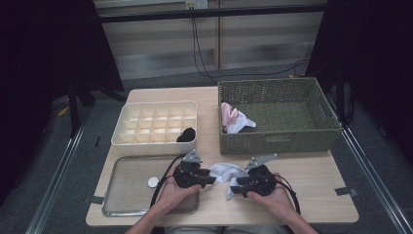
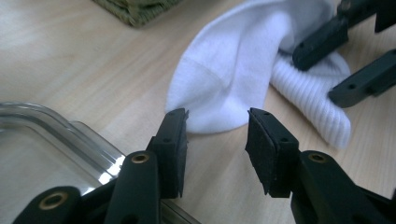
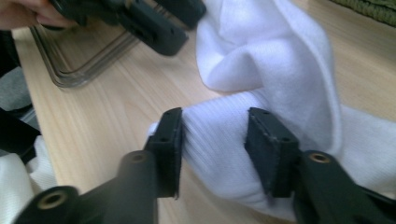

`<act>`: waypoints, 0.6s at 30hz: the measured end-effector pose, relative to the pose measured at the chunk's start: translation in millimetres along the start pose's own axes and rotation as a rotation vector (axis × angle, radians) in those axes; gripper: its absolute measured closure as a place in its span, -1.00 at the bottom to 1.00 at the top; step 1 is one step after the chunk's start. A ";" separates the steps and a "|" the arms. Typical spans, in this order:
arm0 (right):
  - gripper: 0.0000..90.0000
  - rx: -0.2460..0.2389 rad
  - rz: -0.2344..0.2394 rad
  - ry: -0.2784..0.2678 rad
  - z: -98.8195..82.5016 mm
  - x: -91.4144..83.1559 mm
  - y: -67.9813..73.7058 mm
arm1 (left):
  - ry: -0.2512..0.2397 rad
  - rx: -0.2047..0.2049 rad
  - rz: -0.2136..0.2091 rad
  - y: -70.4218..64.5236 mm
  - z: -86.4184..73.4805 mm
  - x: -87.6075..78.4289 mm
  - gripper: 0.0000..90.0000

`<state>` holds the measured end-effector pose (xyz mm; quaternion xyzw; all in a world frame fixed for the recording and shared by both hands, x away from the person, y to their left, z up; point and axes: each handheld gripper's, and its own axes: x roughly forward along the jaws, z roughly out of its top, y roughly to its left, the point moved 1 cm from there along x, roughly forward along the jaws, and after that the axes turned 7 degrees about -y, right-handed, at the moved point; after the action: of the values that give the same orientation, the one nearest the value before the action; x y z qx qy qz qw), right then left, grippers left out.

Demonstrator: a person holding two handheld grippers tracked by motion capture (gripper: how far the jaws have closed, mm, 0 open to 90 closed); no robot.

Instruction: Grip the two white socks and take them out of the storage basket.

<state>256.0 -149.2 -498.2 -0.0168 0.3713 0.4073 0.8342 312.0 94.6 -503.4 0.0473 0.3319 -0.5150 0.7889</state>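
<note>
On the table (image 1: 311,195) between both hands, the right gripper (image 3: 212,135) pinches a white sock (image 3: 280,70); the left gripper (image 2: 217,135) stands half open, holding nothing.

Pale wood-laminate rectangular table (image 1: 311,195). On it: cream plastic divided organiser box (image 1: 156,122) at 10 o'clock, olive woven basket (image 1: 277,141) at 2, clear tray (image 1: 119,195) at 8, crumpled white sock (image 1: 226,171) near centre.

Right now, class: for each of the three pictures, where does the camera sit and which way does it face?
High view: above the table's near side, facing forward and down; both hands show.
Left gripper view: on the left gripper, facing the white sock; its open jaws show.
Right gripper view: on the right gripper, jaws around the sock.
All share the sock.
</note>
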 end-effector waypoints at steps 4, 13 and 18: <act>0.83 -0.003 -0.015 0.002 -0.4 -2.2 -3.4 | -0.025 -0.008 0.000 0.7 1.5 -2.9 0.21; 0.87 0.045 0.073 -0.133 14.1 -35.6 -2.7 | -0.030 -0.004 -0.003 -0.4 2.3 -4.7 0.19; 0.83 0.092 0.062 -0.226 18.4 -58.9 -15.5 | -0.039 -0.001 -0.018 -4.7 4.9 -5.8 0.28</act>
<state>254.8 -192.8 -451.8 0.0788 0.2935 0.4149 0.8576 308.9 94.9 -495.0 0.0338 0.3172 -0.5226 0.7907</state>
